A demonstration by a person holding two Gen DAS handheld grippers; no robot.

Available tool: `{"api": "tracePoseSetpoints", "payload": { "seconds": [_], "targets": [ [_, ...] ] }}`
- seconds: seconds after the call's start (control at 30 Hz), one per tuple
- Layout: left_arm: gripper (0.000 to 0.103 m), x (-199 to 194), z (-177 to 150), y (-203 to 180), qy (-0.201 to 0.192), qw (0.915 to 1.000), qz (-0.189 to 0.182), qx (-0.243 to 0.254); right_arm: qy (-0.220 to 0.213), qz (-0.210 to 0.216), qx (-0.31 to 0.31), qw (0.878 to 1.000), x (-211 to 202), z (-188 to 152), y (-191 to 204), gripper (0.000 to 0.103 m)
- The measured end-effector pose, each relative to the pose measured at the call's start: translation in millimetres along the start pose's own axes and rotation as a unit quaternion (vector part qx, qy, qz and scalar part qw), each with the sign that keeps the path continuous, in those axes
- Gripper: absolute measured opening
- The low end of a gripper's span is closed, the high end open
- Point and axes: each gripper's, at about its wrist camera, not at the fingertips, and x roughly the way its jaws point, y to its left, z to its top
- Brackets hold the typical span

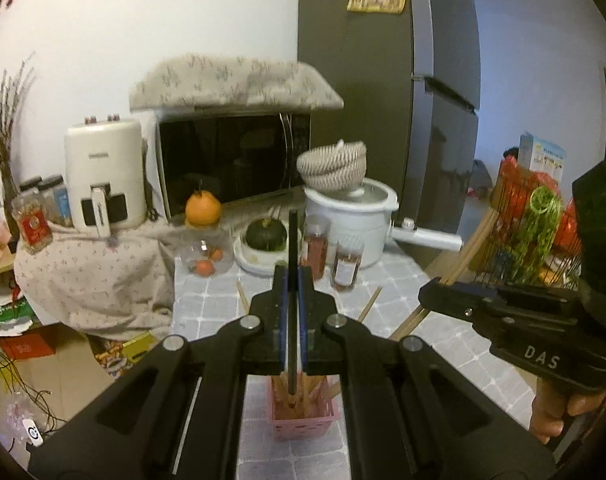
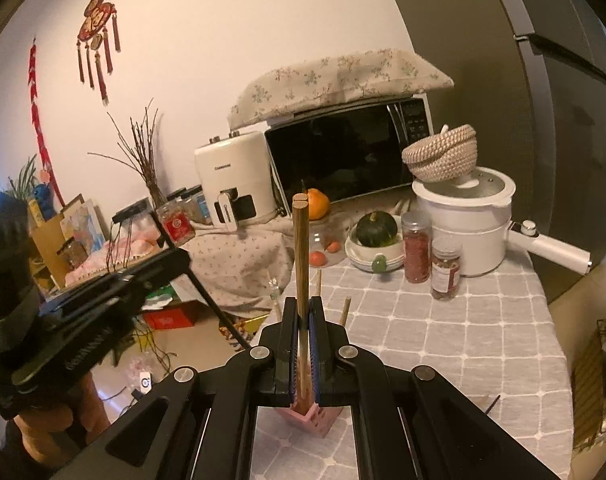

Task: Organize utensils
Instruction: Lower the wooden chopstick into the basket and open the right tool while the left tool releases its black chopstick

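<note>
We can read "DAS" in pale letters on the black body of the right gripper (image 1: 435, 294), well right of the microwave (image 1: 231, 164). Other labels and the air fryer's (image 2: 233, 178) brand stay too blurred for us.

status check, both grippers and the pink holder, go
Left gripper shut on dark chopstick. Right gripper shut on wooden chopsticks. Pink holder below both, already holds sticks. Loose chopsticks on tablecloth; nothing blocking.

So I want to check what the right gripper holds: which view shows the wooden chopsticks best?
The right wrist view: the wooden chopsticks stand upright, clamped in the right gripper, their ends clear. The left wrist view shows them only slanting behind that gripper.
</note>
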Motion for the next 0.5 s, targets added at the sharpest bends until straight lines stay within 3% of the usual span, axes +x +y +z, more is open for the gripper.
{"api": "tracePoseSetpoints", "payload": {
  "seconds": [0.23,0.5],
  "targets": [
    [0.006,29.8,-12.2,5.5,0.057,0.9981,-0.007,-0.020,0.042,0.002,0.005,0.999,33.6,-13.9,-4.4,0.005],
    [0.006,43.4,-17.9,7.5,0.075,0.9970,-0.002,-0.019,0.074,-0.001,0.024,0.997,53.8,-24.4,-15.1,0.005]
  ]
}}
